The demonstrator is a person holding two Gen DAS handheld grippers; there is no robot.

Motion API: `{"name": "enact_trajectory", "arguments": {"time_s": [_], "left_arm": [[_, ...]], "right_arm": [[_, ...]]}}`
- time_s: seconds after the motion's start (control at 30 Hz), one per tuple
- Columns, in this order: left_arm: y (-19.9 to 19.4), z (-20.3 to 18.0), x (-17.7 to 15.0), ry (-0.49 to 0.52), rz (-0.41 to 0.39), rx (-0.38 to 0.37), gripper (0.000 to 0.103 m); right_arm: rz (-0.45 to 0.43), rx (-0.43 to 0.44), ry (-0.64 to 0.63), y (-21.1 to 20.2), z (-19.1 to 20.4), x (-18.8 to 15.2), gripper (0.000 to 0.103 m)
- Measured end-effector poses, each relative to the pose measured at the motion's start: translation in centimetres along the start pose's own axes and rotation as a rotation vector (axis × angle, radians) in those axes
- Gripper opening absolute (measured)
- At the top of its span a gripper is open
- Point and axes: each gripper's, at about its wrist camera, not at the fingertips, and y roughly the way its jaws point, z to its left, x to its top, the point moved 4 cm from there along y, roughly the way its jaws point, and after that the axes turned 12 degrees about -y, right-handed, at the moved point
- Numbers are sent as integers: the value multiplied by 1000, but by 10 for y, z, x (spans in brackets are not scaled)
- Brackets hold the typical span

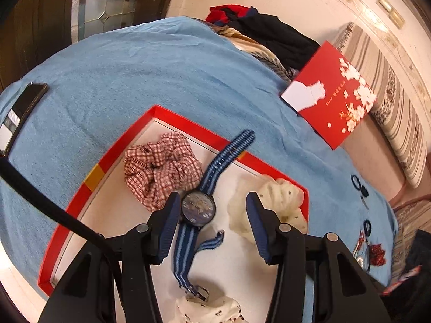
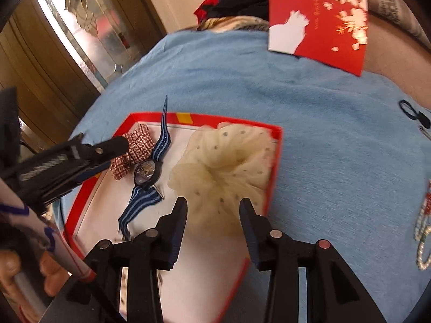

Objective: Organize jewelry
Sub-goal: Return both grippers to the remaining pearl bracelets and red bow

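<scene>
watch (image 1: 198, 209) lies in red box (image 1: 89, 188), strap over rim | left gripper (image 1: 212, 202) jaws apart around the dial, not pressing | right gripper (image 2: 213, 207) jaws apart, empty, by cream scrunchie (image 2: 223, 161) | judged light, dial rigid and slippery, strap floppy: grip the case.

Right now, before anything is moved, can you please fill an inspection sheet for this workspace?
Surface: blue blanket, wrinkled, covering the whole work area.
Job's things: red tray holds a checked scrunchie, a blue-strap watch and a cream scrunchie; pearl jewelry and a black hair tie lie outside it on the blanket.
Clutter: red lid, phone, heap of clothes.
Grippers: left gripper open over the watch; right gripper open at the cream scrunchie.
Cables: black cable beside the left gripper.
Surroundings: glass door, striped cushion.
</scene>
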Motion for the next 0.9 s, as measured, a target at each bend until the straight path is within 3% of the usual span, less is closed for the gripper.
{"name": "enact_trajectory", "arguments": {"time_s": [0.2, 0.37, 0.53, 0.67, 0.77, 0.9], "left_arm": [[-1, -22, -19, 98, -9, 22, 49], [-4, -51, -43, 198, -17, 12, 49], [-9, -89, -78, 328, -31, -25, 49], [-11, -123, -114, 444, -34, -52, 49], [-10, -143, -142, 505, -10, -72, 49], [-2, -166, -178, 535, 79, -102, 49]], "right_arm": [[-54, -77, 69, -60, -53, -37, 49], [-88, -208, 139, -113, -118, -79, 53], [-88, -331, 252, -157, -188, -133, 54], [-103, -383, 362, -182, -236, -170, 54], [-122, -402, 425, -193, -262, -189, 54], [-145, -402, 471, -197, -284, -202, 54]]}}
